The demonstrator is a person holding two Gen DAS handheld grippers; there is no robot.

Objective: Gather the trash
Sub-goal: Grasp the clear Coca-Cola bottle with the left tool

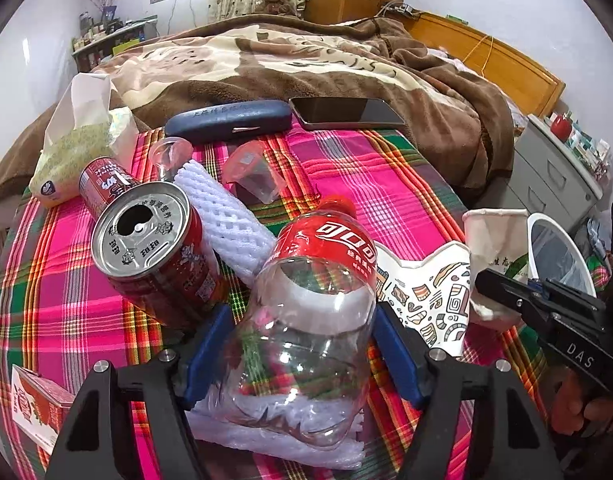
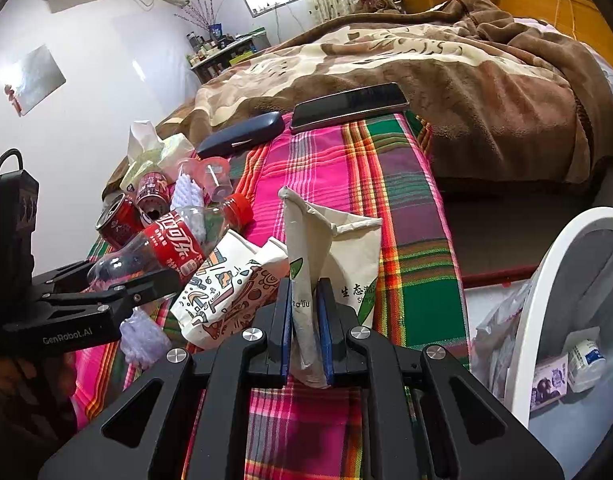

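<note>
My left gripper [image 1: 302, 344] is shut on a clear plastic cola bottle [image 1: 306, 320] with a red label, its base toward the camera; the bottle also shows in the right wrist view [image 2: 166, 248]. My right gripper [image 2: 306, 328] is shut on a crushed white paper cup [image 2: 334, 256], pinching its flattened wall; the cup also shows in the left wrist view [image 1: 494, 248]. A patterned paper cup [image 2: 222, 292] lies flat between them. Two red cans [image 1: 154, 252] [image 1: 106, 184], white foam netting [image 1: 222, 220] and a clear plastic cup [image 1: 254, 176] lie on the plaid cloth [image 2: 346, 168].
A white trash bin [image 2: 546, 288] with a plastic liner and some packets stands at the right, beside the bed. A phone [image 2: 346, 106], a dark glasses case [image 2: 242, 132], a tissue pack [image 1: 74, 152] and a small carton [image 1: 34, 408] lie on the bed.
</note>
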